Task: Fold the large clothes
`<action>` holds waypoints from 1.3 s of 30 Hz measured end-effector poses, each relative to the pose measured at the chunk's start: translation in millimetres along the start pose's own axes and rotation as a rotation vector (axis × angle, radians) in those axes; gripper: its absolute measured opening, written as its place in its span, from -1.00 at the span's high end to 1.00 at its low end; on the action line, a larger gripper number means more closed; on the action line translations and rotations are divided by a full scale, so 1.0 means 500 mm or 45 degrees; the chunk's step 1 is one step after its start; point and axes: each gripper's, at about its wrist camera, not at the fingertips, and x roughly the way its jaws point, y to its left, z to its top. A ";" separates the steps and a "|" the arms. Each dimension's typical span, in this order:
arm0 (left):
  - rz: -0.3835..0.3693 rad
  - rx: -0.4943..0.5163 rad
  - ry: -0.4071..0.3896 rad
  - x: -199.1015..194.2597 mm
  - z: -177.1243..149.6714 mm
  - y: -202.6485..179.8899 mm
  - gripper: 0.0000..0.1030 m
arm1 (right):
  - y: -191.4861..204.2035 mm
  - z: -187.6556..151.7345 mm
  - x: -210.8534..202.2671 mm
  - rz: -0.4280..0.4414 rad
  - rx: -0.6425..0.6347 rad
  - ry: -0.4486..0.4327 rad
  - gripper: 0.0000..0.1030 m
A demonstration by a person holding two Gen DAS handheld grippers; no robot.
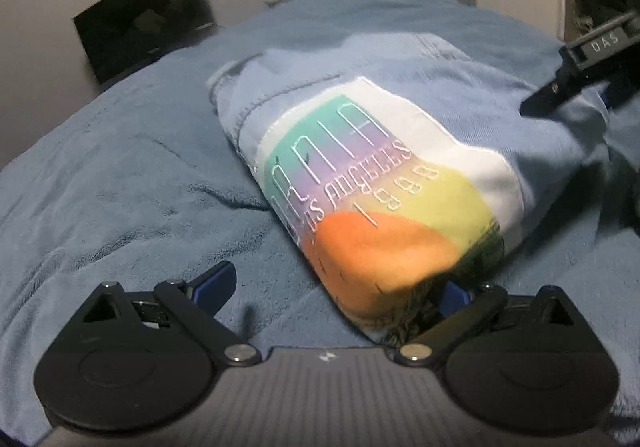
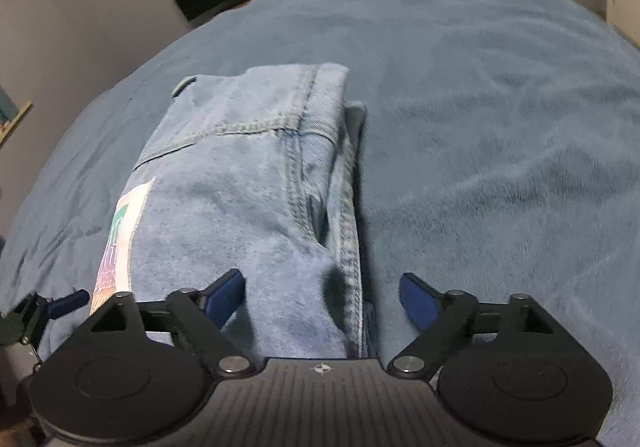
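- Both claws stand wide and grip nothing — the left claw (image 1: pixel 336 287) straddles the near end of the denim garment (image 1: pixel 360 151), and the right claw (image 2: pixel 322 295) straddles its near seamed edge.
- That garment lies as a compact folded bundle around the middle of the bed (image 2: pixel 500 107), its colourful patch (image 1: pixel 384 183) facing up.
- Folding looks nearly or wholly done — judging by the tidy shape, only a final smoothing or setting aside may remain.
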 end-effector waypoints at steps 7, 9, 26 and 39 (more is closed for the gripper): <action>0.140 0.003 -0.059 -0.033 0.021 0.025 -0.98 | -0.019 -0.017 0.006 0.305 0.269 0.049 -0.17; 0.177 -0.099 -0.064 -0.055 0.031 0.065 -0.98 | 0.025 -0.017 -0.020 0.358 0.123 -0.031 0.01; -0.095 -0.106 0.072 -0.107 0.009 0.120 -1.00 | 0.108 -0.042 -0.053 0.059 -0.203 -0.287 -0.38; -0.029 -0.271 -0.154 -0.060 0.033 0.148 -0.99 | 0.202 0.026 0.100 -0.121 -0.751 -0.399 0.57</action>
